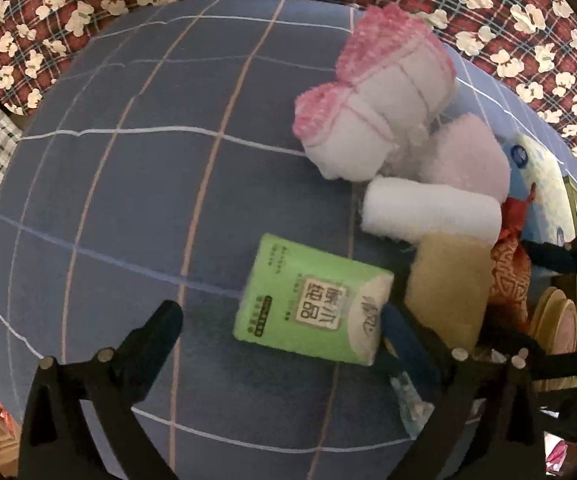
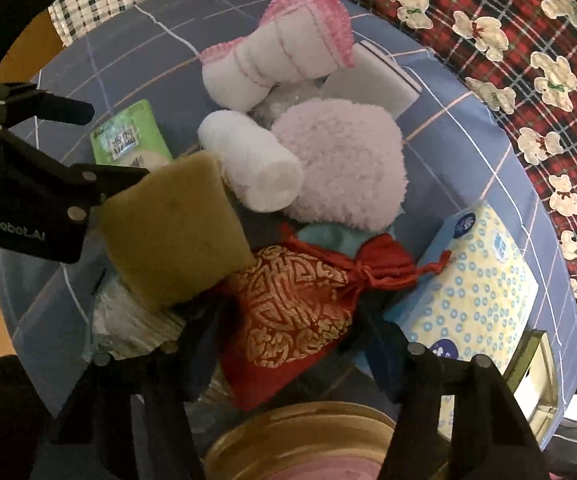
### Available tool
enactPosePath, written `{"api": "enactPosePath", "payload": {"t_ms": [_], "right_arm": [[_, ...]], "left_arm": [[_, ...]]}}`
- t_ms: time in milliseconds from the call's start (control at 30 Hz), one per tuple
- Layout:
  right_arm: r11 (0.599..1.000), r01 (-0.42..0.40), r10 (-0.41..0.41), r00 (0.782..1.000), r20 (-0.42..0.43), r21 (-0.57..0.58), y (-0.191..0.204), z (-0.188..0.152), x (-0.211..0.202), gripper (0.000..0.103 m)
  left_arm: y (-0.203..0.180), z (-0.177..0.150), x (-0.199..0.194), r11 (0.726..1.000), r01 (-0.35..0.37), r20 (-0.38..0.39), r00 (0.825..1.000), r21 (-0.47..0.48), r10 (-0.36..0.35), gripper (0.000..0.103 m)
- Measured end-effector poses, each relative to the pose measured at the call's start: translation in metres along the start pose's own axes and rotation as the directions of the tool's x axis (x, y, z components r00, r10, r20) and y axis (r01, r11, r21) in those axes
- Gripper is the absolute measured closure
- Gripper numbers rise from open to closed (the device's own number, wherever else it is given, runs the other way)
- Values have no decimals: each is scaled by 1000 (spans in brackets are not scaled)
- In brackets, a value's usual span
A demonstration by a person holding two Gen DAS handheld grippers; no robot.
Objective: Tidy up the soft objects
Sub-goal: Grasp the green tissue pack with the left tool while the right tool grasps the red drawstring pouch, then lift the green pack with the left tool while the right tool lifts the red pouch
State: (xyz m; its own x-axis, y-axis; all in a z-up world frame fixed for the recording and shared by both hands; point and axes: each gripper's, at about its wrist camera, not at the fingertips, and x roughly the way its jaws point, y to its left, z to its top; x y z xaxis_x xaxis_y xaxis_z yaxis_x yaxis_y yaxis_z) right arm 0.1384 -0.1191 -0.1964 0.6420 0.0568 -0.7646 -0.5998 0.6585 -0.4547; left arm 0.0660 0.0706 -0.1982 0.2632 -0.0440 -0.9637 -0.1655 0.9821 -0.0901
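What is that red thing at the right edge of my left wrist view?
Observer: A red drawstring pouch with gold patterning, lying between the fingers of the right tongs.
Operator: Is anything hidden behind the pink-edged towel?
Observer: Yes, a pale grey sponge block lies just behind it.
Operator: And near the pouch?
Observer: A teal cloth peeks out just above it.

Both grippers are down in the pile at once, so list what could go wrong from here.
1. The right gripper straddles the red pouch, whose cord lies against the tissue box; lifting may drag it.
2. The yellow sponge overlaps the pouch and may tumble.
3. The left gripper sits wide around the green tissue pack, beside that sponge; the two grippers could collide.
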Motion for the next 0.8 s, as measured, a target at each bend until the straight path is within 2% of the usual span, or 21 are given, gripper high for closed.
{"api": "enactPosePath", "payload": {"t_ms": [33,67,100,133,333,800], "right_arm": [[1000,2,-2,1000,-3,-5,0,0,1,44],[1000,-1,1,1000,0,-5,-1,-1,1,48],[1000,-4,4,1000,2,-3,-2,-1,1,51],[1000,-9,9,1000,3,1,-3,0,1,53],[1000,-23,23,999,25,19,-3,-2,-6,61],[996,-62,58,996,70,57,-8,-13,-17,62]], "left_arm": [[0,0,1,1000,21,-3,1000,-2,-21,10],[1,0,1,999,47,-8,999,-8,-47,18],[4,2,2,997,75,-11,997,-13,-75,30],[5,2,2,994,108,-13,994,-17,-109,33],[2,-4,-4,994,106,2,994,-9,-106,37],[4,-17,-17,997,73,32,997,-36,-72,39]]}}
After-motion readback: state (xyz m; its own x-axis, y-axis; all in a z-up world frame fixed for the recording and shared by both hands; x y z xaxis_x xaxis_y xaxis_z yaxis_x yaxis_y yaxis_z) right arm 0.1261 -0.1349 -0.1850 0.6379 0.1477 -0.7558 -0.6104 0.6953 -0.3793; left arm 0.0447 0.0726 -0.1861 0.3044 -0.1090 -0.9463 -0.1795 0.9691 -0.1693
